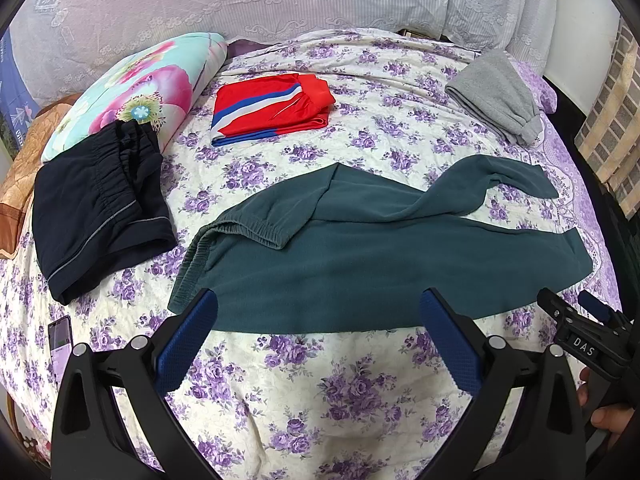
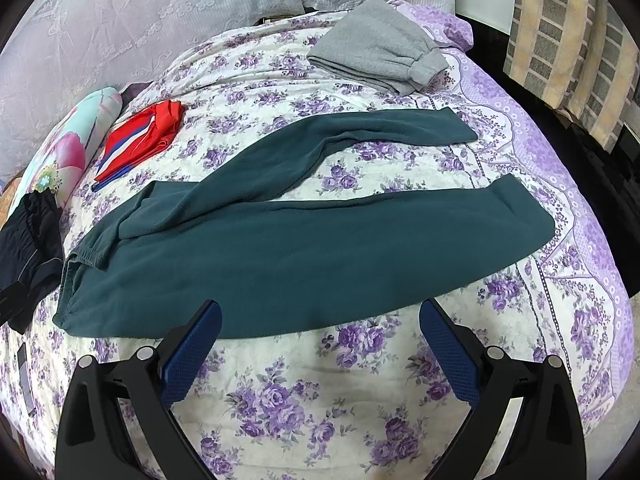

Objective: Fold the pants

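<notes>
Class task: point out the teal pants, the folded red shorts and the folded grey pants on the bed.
teal pants (image 2: 304, 256): right wrist view, on the near leg.
folded red shorts (image 1: 268, 110): left wrist view, on the top face.
folded grey pants (image 2: 376, 44): right wrist view, on the top layer.

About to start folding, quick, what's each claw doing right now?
Left claw: open, holding nothing.
Right claw: open, holding nothing.

dark green pants (image 2: 304, 256) lie spread across a floral bedspread (image 2: 304, 392), wide-apart right gripper (image 2: 320, 312) fingers just before them.
</notes>
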Tool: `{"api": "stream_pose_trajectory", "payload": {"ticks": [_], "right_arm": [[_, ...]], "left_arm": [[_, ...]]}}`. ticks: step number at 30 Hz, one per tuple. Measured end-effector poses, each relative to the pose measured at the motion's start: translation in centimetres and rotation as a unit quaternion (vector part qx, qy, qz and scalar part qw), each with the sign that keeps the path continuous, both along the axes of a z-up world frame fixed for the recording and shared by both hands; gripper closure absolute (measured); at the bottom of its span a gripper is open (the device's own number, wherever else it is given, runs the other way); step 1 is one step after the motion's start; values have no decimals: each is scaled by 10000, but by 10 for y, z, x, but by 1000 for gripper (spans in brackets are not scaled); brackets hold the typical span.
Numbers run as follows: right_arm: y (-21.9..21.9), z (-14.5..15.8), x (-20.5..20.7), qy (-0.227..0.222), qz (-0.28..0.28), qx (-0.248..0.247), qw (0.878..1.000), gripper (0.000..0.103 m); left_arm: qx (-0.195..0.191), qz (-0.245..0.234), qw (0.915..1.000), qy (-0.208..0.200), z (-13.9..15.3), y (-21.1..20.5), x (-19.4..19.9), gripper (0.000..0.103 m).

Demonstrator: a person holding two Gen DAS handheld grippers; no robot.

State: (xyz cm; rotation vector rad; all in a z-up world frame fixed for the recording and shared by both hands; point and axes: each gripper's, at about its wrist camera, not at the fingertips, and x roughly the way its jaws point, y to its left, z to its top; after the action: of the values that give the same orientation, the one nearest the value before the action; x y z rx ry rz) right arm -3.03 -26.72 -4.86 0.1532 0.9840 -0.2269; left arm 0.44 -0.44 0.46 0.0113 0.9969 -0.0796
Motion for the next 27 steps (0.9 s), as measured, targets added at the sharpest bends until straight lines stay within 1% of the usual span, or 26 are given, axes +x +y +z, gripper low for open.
{"api": "stream_pose_trajectory", "payload": {"ticks": [10,12,14,15,19,21,24,27], "right_arm": [[0,-5,-1,44,11,33,10000,4],[-2,-8,1,87,7,50,9999,4],[-6,-13,2,154,-41,143,9998,4],[-8,-15,2,189,-70,167,9997,4],[-18,-33,0,396,-215,324,9985,4],[-23,-38,-1,456,-277,397,9978,4],[-30,-44,-2,496,-394,466,9969,4],[-35,-45,-1,508,-490,459,9964,4]], "left_arm": [[1,-33,10000,49,-2,-1,-1,5],[-77,-69,9999,137,-7,1,1,5],[-257,-87,9991,332,-19,9,7,5],[-284,-63,9988,402,-25,14,9,5],[-162,360,9964,753,-61,53,21,5],[-126,682,9934,912,-75,80,27,5],[-94,1094,9897,915,-84,110,36,6],[-155,1215,9876,982,-89,124,49,6]]}}
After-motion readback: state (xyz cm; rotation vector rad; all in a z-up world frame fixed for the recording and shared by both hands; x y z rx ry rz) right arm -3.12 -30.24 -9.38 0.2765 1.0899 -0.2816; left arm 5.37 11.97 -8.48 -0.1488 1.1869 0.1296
